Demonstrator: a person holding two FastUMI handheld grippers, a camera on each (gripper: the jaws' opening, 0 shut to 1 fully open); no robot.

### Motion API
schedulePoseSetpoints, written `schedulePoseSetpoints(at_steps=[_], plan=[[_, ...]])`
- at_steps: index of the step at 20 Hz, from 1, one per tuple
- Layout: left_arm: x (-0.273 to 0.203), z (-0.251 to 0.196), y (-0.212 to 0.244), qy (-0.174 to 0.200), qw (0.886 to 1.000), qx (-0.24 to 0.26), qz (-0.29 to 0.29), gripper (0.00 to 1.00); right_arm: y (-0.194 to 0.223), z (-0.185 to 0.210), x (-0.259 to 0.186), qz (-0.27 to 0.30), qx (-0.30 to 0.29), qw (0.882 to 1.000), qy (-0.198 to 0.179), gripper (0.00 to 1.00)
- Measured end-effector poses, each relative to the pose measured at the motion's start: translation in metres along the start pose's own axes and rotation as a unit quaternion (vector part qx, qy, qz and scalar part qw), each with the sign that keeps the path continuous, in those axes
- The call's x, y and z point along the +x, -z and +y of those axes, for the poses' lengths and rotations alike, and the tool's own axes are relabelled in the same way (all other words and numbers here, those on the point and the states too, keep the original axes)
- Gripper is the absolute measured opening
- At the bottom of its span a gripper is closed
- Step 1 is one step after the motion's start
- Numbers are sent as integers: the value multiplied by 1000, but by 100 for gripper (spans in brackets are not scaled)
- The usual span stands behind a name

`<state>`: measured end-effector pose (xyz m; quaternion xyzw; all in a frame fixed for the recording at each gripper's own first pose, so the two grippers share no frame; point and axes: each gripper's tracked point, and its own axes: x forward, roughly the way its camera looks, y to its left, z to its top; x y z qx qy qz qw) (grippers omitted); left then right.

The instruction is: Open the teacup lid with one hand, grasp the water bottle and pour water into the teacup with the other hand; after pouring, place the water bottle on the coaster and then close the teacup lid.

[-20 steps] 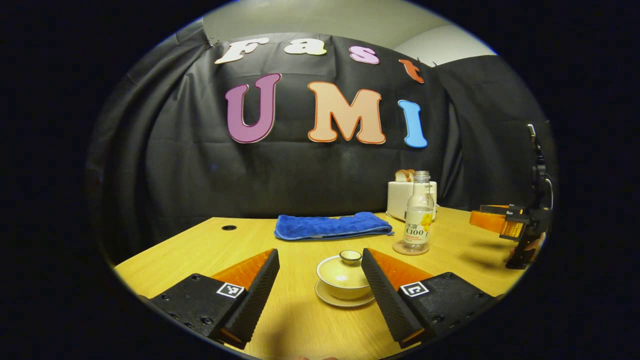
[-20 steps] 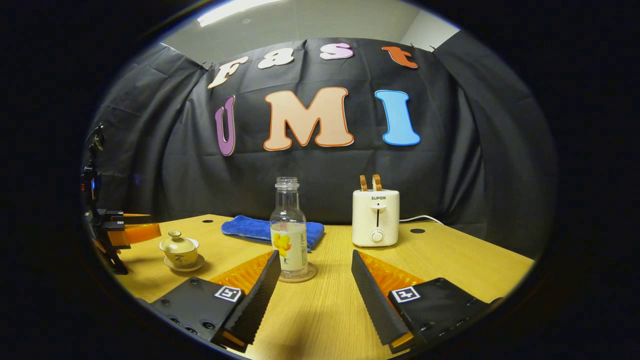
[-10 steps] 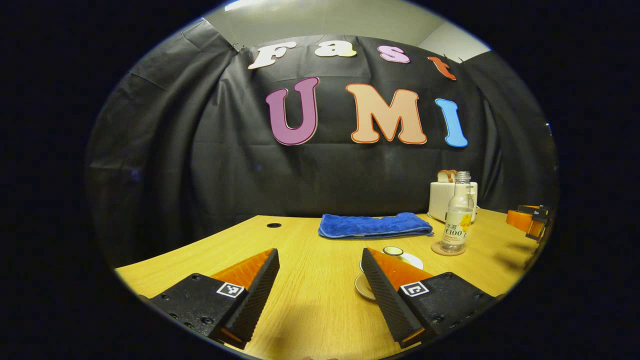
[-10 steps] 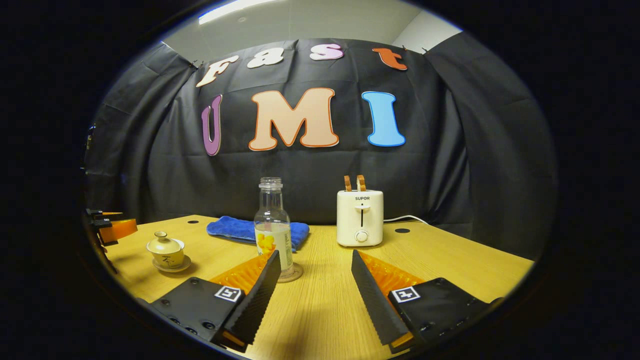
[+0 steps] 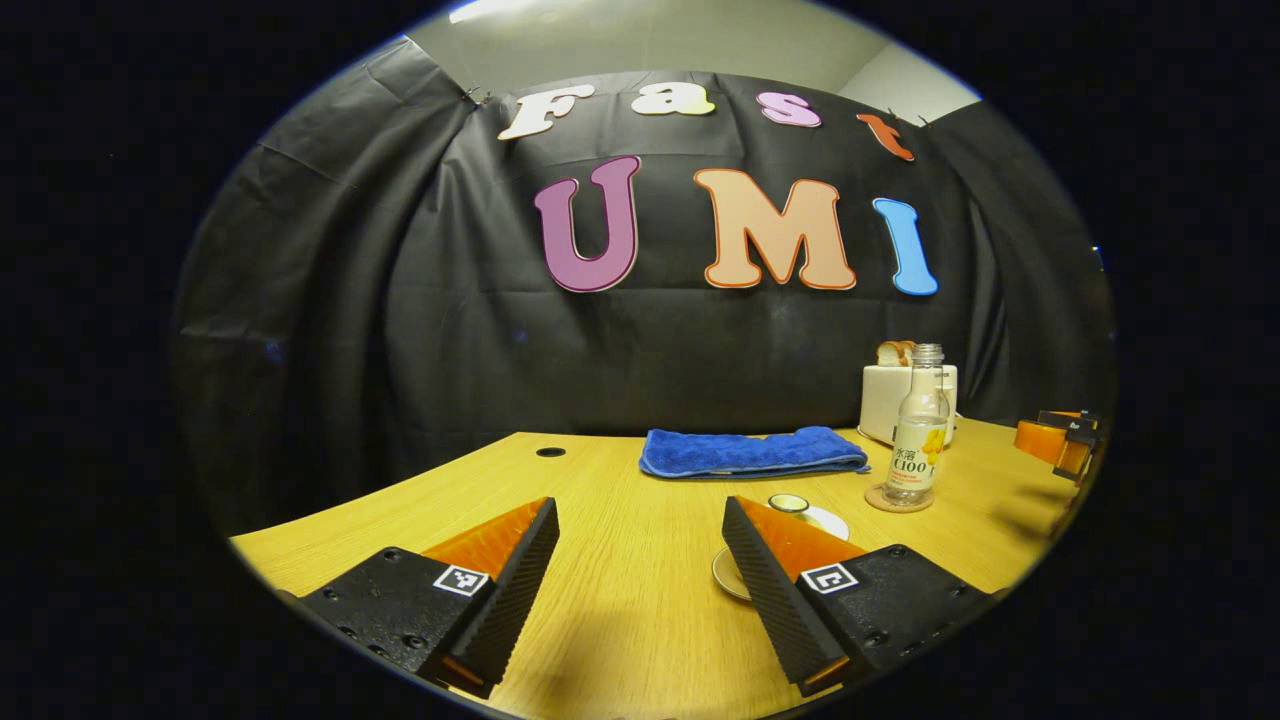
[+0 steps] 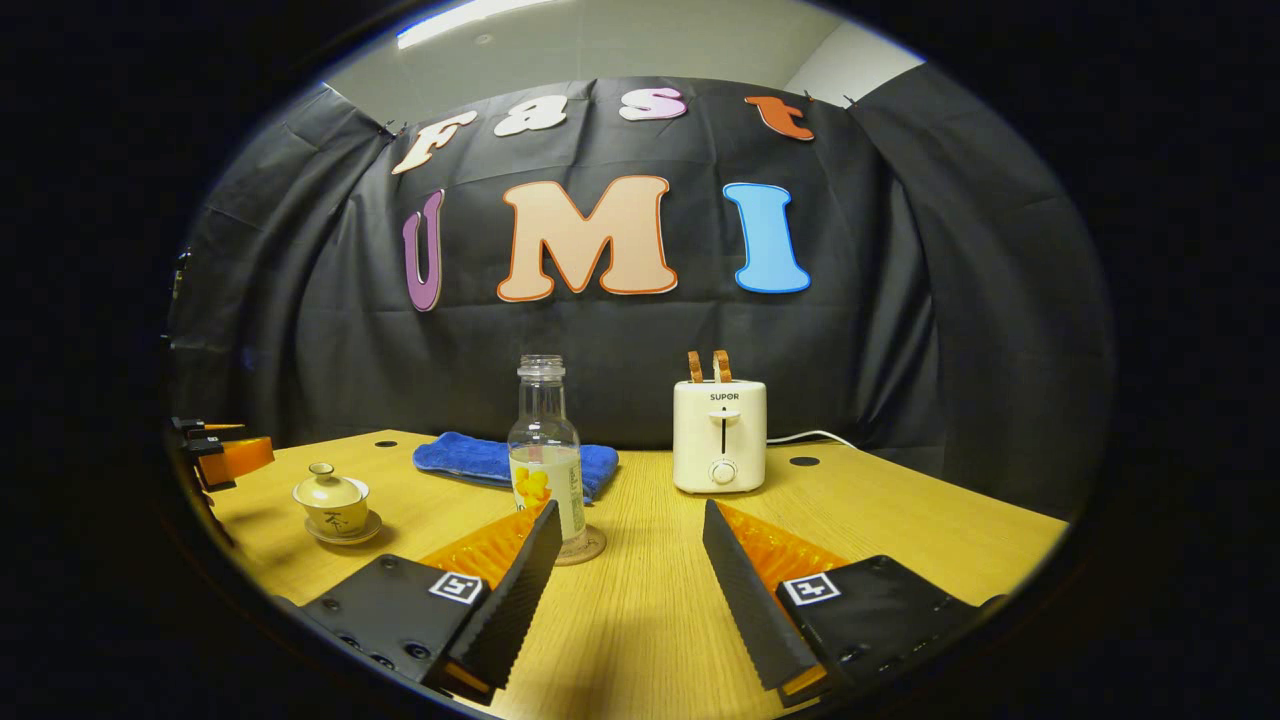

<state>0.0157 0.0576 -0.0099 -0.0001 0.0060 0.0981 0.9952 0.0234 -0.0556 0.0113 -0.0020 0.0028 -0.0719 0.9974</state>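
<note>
- Looking along the left tool (image 5: 640,560), fingers apart and empty: the lidded teacup (image 5: 800,510) sits on the tabletop (image 5: 620,500) just behind its right finger, so it lies slightly right of the gap.
- Looking along the right tool (image 6: 625,560), fingers likewise apart and empty: the upright water bottle (image 6: 545,450) on its coaster (image 6: 590,550) stands just ahead, left of centre; the teacup (image 6: 335,500) lies far left, nearer the left tool (image 6: 225,455).
</note>
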Motion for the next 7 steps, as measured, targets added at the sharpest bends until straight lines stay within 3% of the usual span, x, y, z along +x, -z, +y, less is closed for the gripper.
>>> schedulePoseSetpoints(at_steps=[7], plan=[[0, 0, 0, -1, 1000, 0, 1, 97, 0, 0, 0, 0, 0, 1000, 0, 88]])
